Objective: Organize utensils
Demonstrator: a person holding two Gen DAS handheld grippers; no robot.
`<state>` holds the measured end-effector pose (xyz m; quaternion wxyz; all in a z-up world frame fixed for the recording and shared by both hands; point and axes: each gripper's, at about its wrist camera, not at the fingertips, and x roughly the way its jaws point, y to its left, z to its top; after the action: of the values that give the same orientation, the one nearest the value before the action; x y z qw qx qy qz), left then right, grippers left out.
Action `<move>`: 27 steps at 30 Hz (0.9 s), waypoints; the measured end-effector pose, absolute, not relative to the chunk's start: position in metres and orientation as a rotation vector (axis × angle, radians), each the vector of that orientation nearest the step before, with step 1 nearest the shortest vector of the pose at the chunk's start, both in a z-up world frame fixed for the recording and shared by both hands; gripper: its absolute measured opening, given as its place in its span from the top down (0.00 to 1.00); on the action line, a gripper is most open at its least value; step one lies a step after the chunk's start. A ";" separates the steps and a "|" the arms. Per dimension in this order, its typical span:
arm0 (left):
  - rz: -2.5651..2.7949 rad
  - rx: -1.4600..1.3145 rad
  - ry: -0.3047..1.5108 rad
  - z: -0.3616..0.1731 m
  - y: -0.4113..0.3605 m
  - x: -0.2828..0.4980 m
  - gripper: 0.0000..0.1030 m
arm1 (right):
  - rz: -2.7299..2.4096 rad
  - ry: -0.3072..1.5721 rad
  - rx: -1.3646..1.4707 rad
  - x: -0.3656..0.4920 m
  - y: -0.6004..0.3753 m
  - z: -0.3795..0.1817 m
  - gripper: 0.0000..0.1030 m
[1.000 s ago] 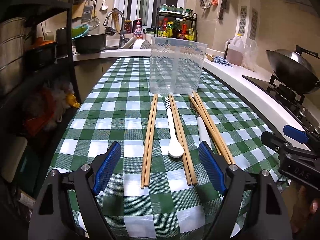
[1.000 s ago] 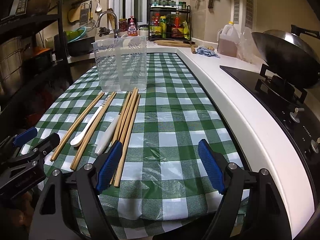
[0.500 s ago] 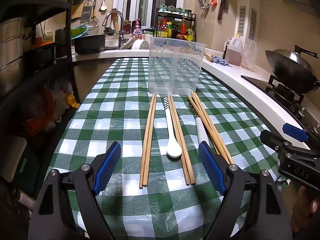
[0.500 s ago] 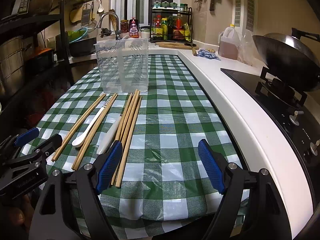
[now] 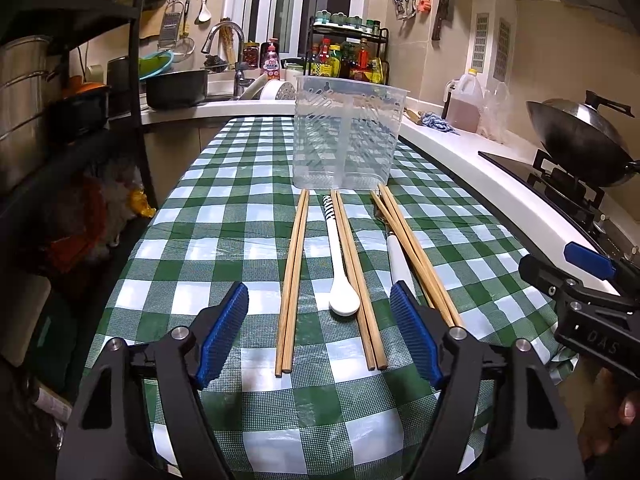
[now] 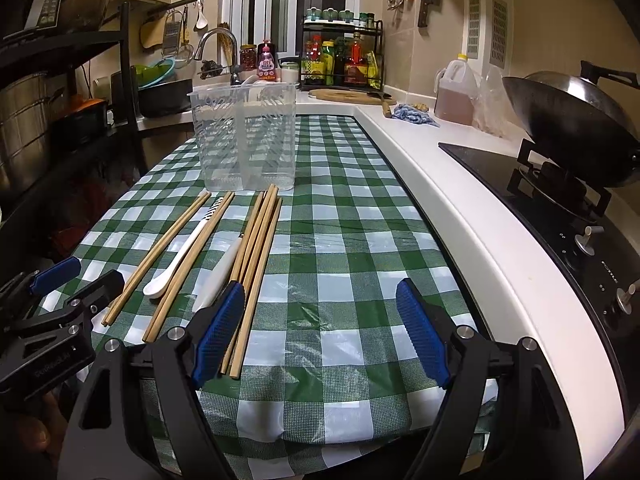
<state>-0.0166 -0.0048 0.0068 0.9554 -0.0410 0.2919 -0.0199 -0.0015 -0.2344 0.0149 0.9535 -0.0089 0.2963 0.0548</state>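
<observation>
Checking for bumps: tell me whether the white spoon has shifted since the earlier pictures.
No. The white spoon lies where it did, handle toward the clear container, between the same chopsticks.

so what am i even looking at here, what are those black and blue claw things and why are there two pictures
Each claw is a hand-held gripper with a camera mounted on it, looking forward along its two blue-padded fingers. A person holds one in each hand, so you get two views of one kitchen table. One picture looks out from the left gripper, whose jaws are closing with nothing between them. The other looks out from the right gripper, open and empty. On the green checked tablecloth lie wooden chopsticks, a white spoon and a white-handled utensil, in front of an empty clear plastic holder. Nothing is held yet.
</observation>
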 end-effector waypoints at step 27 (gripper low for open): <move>-0.004 -0.142 0.678 -0.010 0.014 -0.006 0.81 | 0.334 0.824 0.149 0.026 -0.226 -0.026 0.71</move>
<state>-0.0064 0.0139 -0.0104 0.9406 -0.0695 0.3322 -0.0019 0.0259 -0.2262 -0.0262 0.9002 0.0719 0.3981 0.1614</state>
